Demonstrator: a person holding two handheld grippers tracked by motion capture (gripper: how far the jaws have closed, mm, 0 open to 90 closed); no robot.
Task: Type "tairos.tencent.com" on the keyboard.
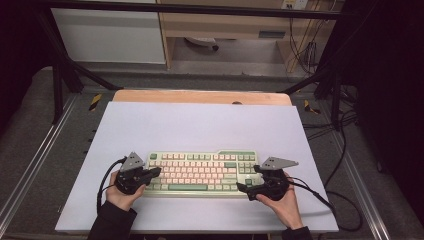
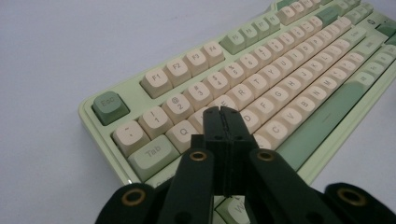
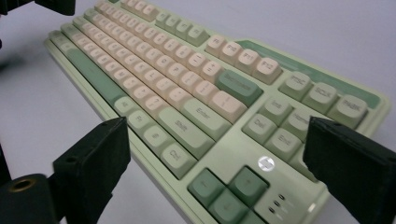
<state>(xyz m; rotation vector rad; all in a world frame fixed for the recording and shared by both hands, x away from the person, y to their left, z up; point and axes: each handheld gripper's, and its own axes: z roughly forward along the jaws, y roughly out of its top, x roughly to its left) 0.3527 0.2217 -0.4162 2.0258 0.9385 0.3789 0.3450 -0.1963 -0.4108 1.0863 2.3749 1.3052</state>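
Two black two-jaw grippers flank pale green keyboard with cream keycaps [image 1: 200,172], lying on white mat [image 1: 200,125]. Your left gripper [image 1: 155,172], jaws pressed together, hovers over keyboard's left end; its own view shows tips above Q-W keys. Your right gripper [image 1: 247,179], jaws spread, nothing between pads, sits at right end; its view shows arrow keys [image 3: 229,189].

A wooden table [image 1: 200,96] is covered by a pale lavender sheet [image 1: 200,125]. On the sheet, a pale green keyboard with cream and green keys [image 1: 200,172] is laid flat, between the left claw [image 1: 156,171] and right claw [image 1: 245,187].
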